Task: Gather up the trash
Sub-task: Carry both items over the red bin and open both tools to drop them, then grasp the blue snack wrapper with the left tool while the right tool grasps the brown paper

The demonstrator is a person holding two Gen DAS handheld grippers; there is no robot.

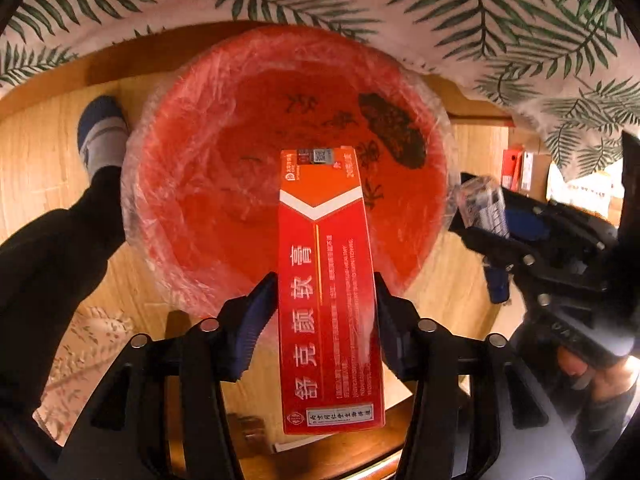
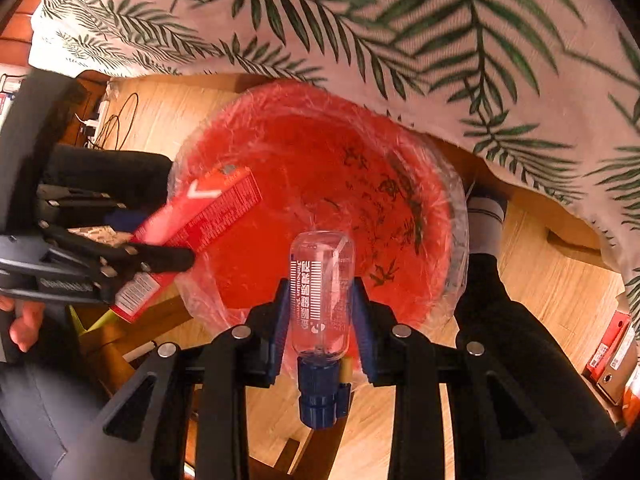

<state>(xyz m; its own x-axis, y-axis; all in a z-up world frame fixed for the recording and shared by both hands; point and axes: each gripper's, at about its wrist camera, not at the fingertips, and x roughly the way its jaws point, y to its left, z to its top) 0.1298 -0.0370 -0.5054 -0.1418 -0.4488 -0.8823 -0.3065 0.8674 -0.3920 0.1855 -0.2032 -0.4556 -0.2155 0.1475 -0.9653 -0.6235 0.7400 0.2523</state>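
Observation:
A red bin (image 1: 248,184) lined with a clear plastic bag stands on the wood floor below both grippers; it also shows in the right wrist view (image 2: 288,184). My left gripper (image 1: 326,284) is shut on a long red carton (image 1: 326,288) and holds it over the bin's near rim. The carton (image 2: 200,216) and the left gripper (image 2: 176,258) show at the left of the right wrist view. My right gripper (image 2: 320,292) is shut on a small clear bottle (image 2: 322,288) with a blue cap, above the bin's near edge. The bottle (image 1: 482,204) shows at the right of the left wrist view.
A leaf-print cloth (image 1: 440,12) hangs over a table edge behind the bin. The person's legs and socked feet (image 1: 102,136) stand beside the bin on both sides. Red boxes (image 2: 612,344) sit on the floor at the right. Cables (image 2: 116,120) lie at the far left.

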